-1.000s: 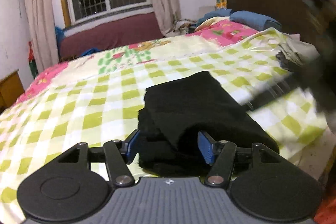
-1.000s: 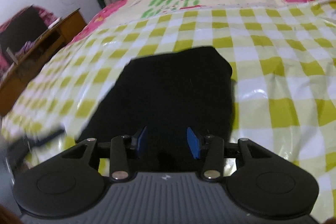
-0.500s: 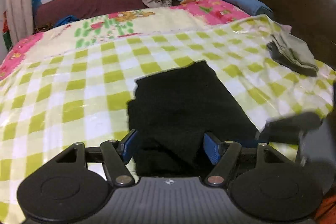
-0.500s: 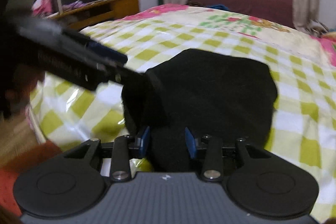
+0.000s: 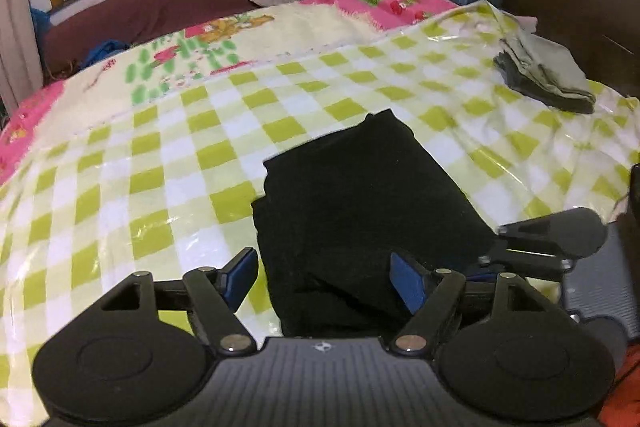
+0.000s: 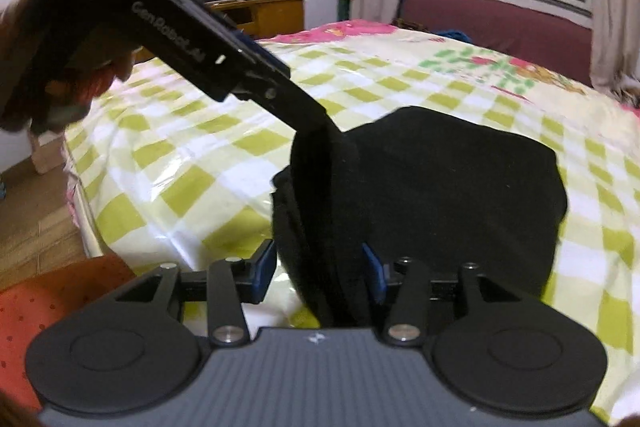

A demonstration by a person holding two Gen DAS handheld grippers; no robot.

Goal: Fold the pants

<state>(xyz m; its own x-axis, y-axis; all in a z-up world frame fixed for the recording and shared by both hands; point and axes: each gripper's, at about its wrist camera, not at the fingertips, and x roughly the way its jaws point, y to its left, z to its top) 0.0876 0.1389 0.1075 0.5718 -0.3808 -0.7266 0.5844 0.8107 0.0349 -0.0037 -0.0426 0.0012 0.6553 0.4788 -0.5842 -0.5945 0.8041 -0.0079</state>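
Looking along the left tongs: the left tongs point(image 5: 324, 277) stand wide and are opening; the near edge of the black pants point(image 5: 360, 211) lies between the blue pads point(image 5: 406, 281), which do not press on it.
Pants, left view: a compact folded block near the front edge of the bed, on a green-checked plastic sheet point(image 5: 160, 155) that likely keeps cloth sliding easily.
Right edge, left view: the right tongs point(image 5: 496, 259) reach in at the block's near right corner.
Far corner, left view: a folded grey garment point(image 5: 548, 75) sits well apart by the headboard, probably a finished piece.
Looking along the right tongs: the right tongs point(image 6: 318, 275) are opening, with the thick layered edge of the pants point(image 6: 440, 187) between the pads, apparently not pinched.
Left tongs, right view: angled down from upper left, tip at the block's top edge point(image 6: 316, 123); whether it touches cannot be told.
Judgement: both sides seem to be letting go so the fold settles flat.
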